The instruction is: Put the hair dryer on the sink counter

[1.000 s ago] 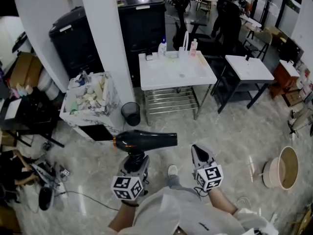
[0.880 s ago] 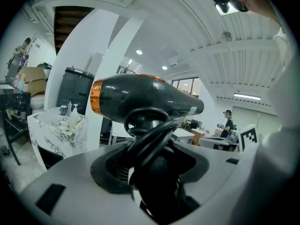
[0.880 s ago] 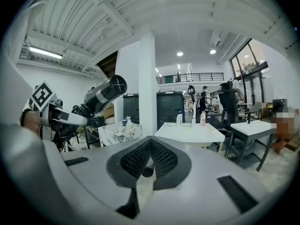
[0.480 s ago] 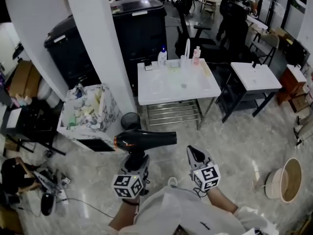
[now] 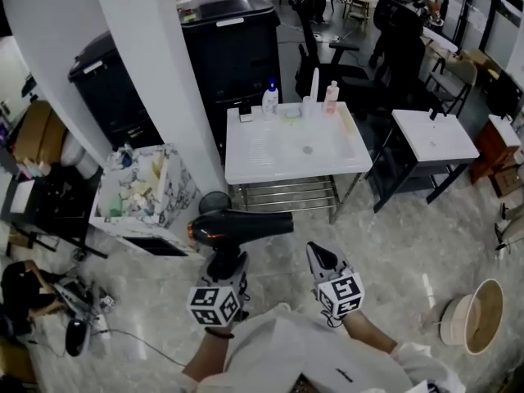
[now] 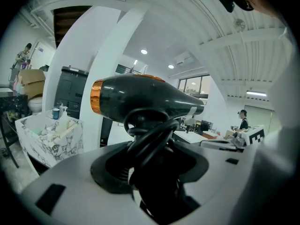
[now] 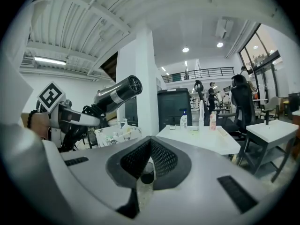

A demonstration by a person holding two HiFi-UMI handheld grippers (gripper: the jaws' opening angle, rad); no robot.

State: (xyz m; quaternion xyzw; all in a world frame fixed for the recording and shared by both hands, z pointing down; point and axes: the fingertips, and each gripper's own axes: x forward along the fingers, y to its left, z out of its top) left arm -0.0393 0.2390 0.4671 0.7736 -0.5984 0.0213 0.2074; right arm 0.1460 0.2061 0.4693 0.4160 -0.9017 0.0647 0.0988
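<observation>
A black hair dryer [image 5: 241,223] with a copper back end hangs level over the floor, nozzle pointing right. My left gripper [image 5: 227,260] is shut on its handle, which has the cord wound round it [image 6: 145,139]. The right gripper view also shows the dryer [image 7: 115,93] at the left. My right gripper [image 5: 313,252] travels beside it, shut and empty. Ahead stands the white sink counter [image 5: 270,158] on a metal frame, with a tap [image 5: 314,84] and bottles [image 5: 270,98] along its far edge. Both grippers are short of it, over the marble floor.
A white pillar [image 5: 151,80] and a patterned box of clutter [image 5: 143,187] stand to the left, with a small black bin [image 5: 214,203] by the counter's leg. Black cabinets [image 5: 233,39] stand behind, a second white sink table [image 5: 434,133] to the right, and a wooden basin [image 5: 479,301] on the floor.
Both grippers have moved forward toward the sink counter, which now sits nearer and lower in the head view. The dryer stays in the left gripper's grip.
</observation>
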